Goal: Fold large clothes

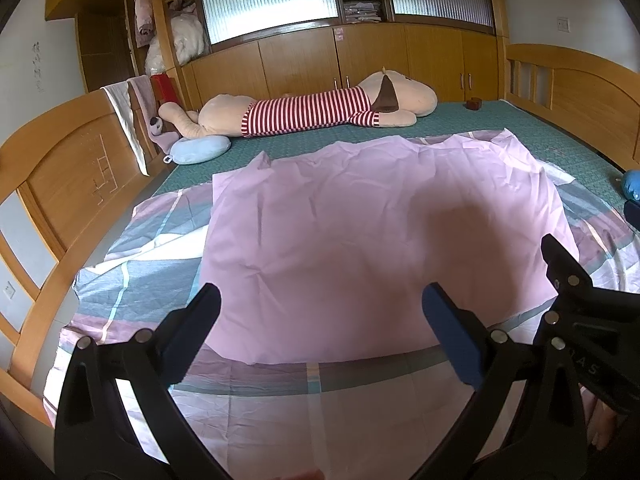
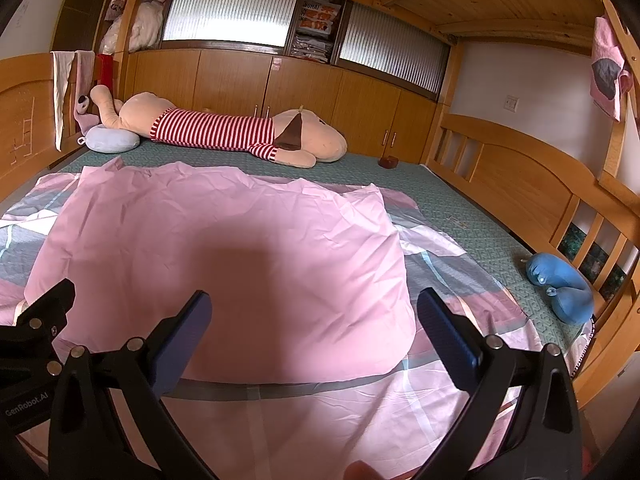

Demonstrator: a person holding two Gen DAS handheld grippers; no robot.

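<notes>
Cloth first: the large sheet lies spread across the bed, its plain pink flap doubled over the patchwork-printed side, with the near fold edge running crosswise just ahead of both my tools. It looks thin, light and limp, creased all over, so I judge it will sag and drag rather than hold any shape, and a pinch through one layer could slip. Better to take it at the near corners of the pink flap, one on each side, where two layers meet and give something to bite (the far edge by the plush dog is rumpled and well out of reach).

My left hand-held gripper hovers low over the near edge, tilted slightly downward, fingers spread wide with nothing between them. My right hand-held gripper sits just beside it at much the same height and angle, likewise gaping and empty; each shows at the edge of the other's view. Both cast a soft shadow on the pink middle. A blue cushion rests near the right rail, apart from the sheet.
</notes>
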